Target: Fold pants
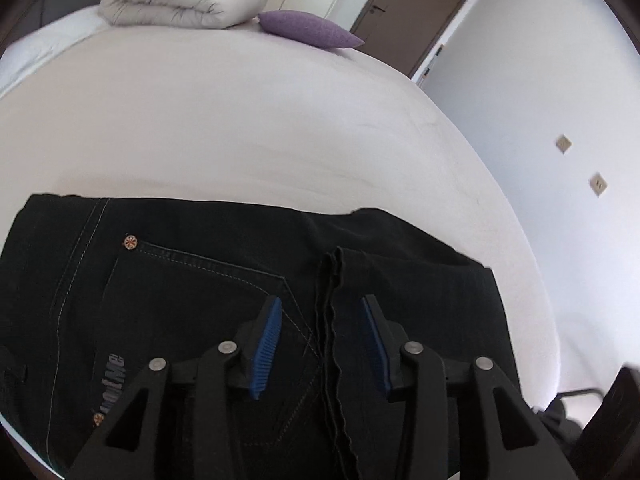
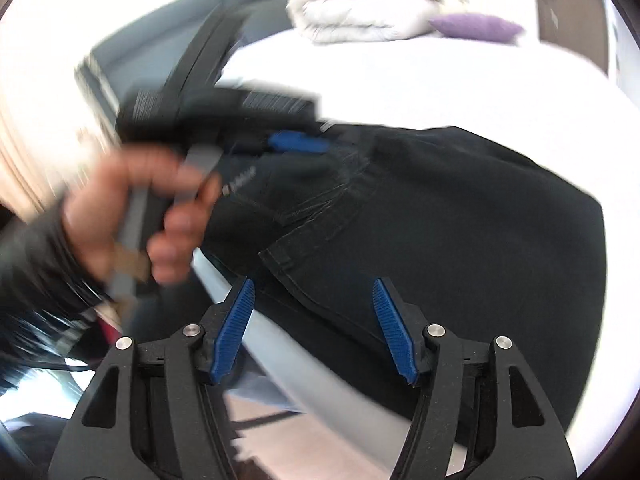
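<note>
Black jeans [image 1: 200,280] lie folded on a white bed [image 1: 240,120], back pocket and a copper rivet up, with a wavy hem edge lying across them. My left gripper [image 1: 322,320] is open just above the jeans, its blue pads either side of that hem edge. In the right wrist view the jeans [image 2: 440,220] lie at the bed's near edge. My right gripper [image 2: 314,304] is open and empty above their near edge. The left gripper [image 2: 298,142], held by a hand [image 2: 160,208], shows blurred over the jeans' far left.
A folded beige duvet [image 1: 180,0] and a purple pillow [image 1: 312,28] lie at the bed's far end. A brown door [image 1: 416,12] and a white wall with two sockets [image 1: 598,184] stand to the right. The floor [image 2: 280,432] shows below the bed's edge.
</note>
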